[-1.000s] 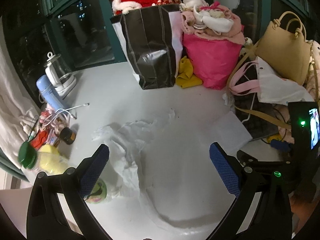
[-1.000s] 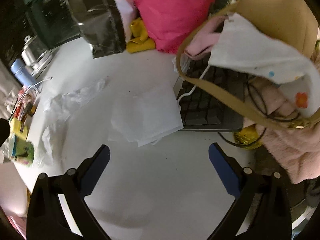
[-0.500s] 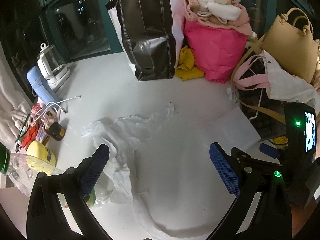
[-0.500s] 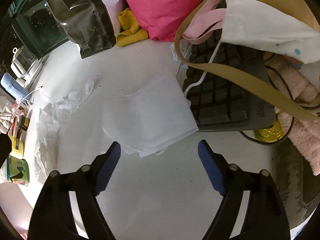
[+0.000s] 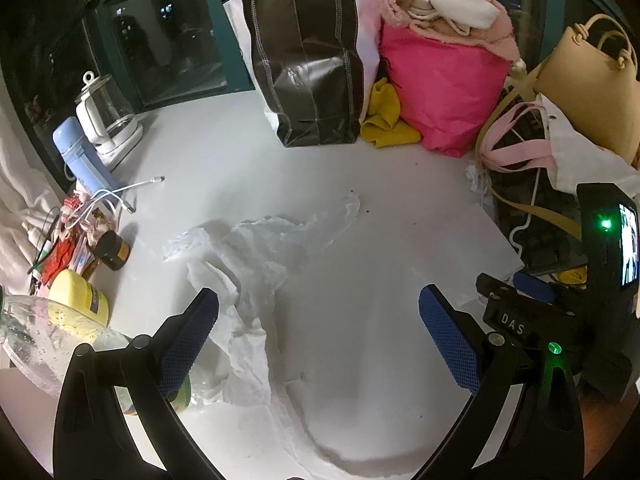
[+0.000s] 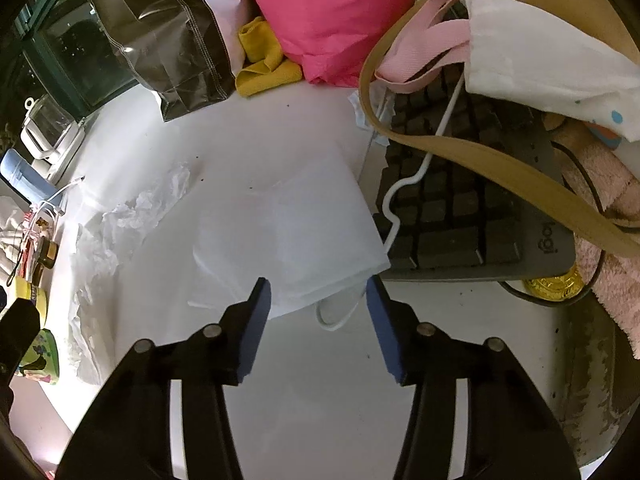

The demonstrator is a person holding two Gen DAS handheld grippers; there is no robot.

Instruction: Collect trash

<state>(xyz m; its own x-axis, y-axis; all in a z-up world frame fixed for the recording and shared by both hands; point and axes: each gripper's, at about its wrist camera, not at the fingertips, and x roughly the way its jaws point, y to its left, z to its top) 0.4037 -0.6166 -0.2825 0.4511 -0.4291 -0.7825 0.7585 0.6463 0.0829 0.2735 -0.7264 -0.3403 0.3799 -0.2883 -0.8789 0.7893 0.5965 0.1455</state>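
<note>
A crumpled clear plastic bag [image 5: 256, 264] lies on the white table, also in the right wrist view [image 6: 116, 232]. A flat white folded paper bag [image 6: 296, 232] lies beside the keyboard; its corner shows in the left wrist view [image 5: 472, 248]. My left gripper [image 5: 320, 336] is open and empty, above the plastic bag's near end. My right gripper [image 6: 318, 304] is partly closed, its jaws either side of the paper bag's near edge and white handle loop [image 6: 336, 316], not shut on it.
A black shopping bag [image 5: 308, 60], pink bag [image 5: 440, 92], yellow cloth [image 5: 386, 120] and tan handbag [image 5: 592, 92] stand at the back. A dark keyboard [image 6: 460, 208] lies right. Bottles, a kettle [image 5: 108, 120] and clutter line the left edge.
My right gripper moved forward to the white paper bag and its jaws narrowed around the near edge. My left gripper drifted slightly lower over the plastic bag, still wide open.
</note>
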